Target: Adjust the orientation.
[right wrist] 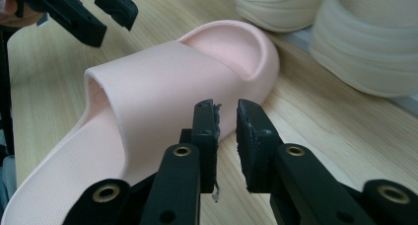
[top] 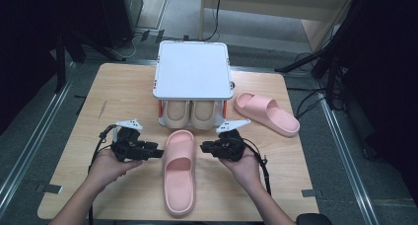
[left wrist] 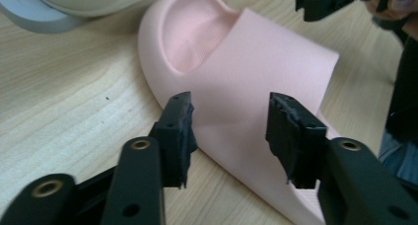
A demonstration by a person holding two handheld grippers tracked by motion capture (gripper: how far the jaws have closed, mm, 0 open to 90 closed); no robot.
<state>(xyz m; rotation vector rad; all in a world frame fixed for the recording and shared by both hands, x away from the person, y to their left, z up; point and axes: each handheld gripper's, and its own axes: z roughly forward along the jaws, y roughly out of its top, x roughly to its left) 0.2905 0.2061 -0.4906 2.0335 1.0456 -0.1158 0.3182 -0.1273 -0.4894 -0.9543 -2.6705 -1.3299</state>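
Note:
A pink slipper [top: 179,170] lies lengthwise at the table's front centre, toe toward the rack. My left gripper [top: 156,153] points at its left side, and in the left gripper view its jaws [left wrist: 229,111] stand wide open just short of the slipper's strap [left wrist: 256,62], not pressing on it. From the other side my right gripper [top: 204,147] faces the same slipper [right wrist: 162,82]. Its jaws [right wrist: 226,114] are a narrow gap apart with nothing between them. A second pink slipper [top: 266,114] lies at an angle to the right of the rack.
A white two-level rack [top: 192,69] stands at the back centre of the wooden table [top: 123,87]. Two beige slippers [top: 176,114] [top: 203,114] sit side by side on its lower shelf, close behind the pink slipper's toe. Cables trail from both grippers.

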